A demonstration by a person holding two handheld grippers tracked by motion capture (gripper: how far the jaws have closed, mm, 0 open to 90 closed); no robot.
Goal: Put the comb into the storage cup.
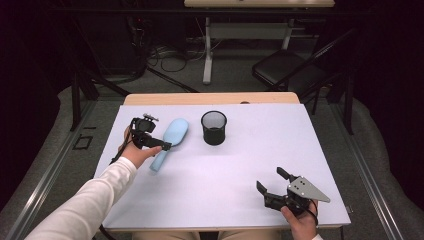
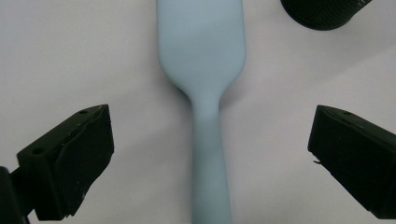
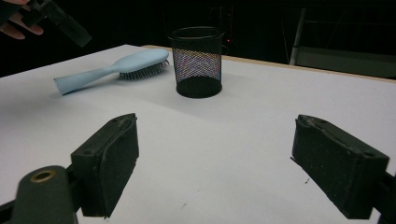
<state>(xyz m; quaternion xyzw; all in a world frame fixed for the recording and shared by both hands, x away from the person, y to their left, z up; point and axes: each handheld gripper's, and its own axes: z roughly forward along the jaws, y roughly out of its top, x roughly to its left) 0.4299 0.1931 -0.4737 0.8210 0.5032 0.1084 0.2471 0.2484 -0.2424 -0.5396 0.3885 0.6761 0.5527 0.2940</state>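
Note:
A pale blue hairbrush [image 1: 172,135] [image 2: 201,42] [image 3: 112,67] lies bristles down on the white table top [image 1: 225,165], its handle pointing toward the person's side. My left gripper [image 1: 155,141] [image 2: 208,140] hovers over the handle, open, with one jaw on each side and neither pad touching it. It also appears far off in the right gripper view [image 3: 60,21]. A black mesh cup [image 1: 214,128] [image 2: 322,11] [image 3: 196,60] stands upright just right of the brush head. My right gripper [image 1: 270,180] [image 3: 215,154] rests near the table's front right, open, with nothing between its jaws.
The white sheet ends at a wooden strip [image 1: 210,98] along the far edge. Beyond the table are a black folding chair [image 1: 287,70], a white desk leg [image 1: 207,50] and cables on the floor. Bare table lies between the cup and my right gripper.

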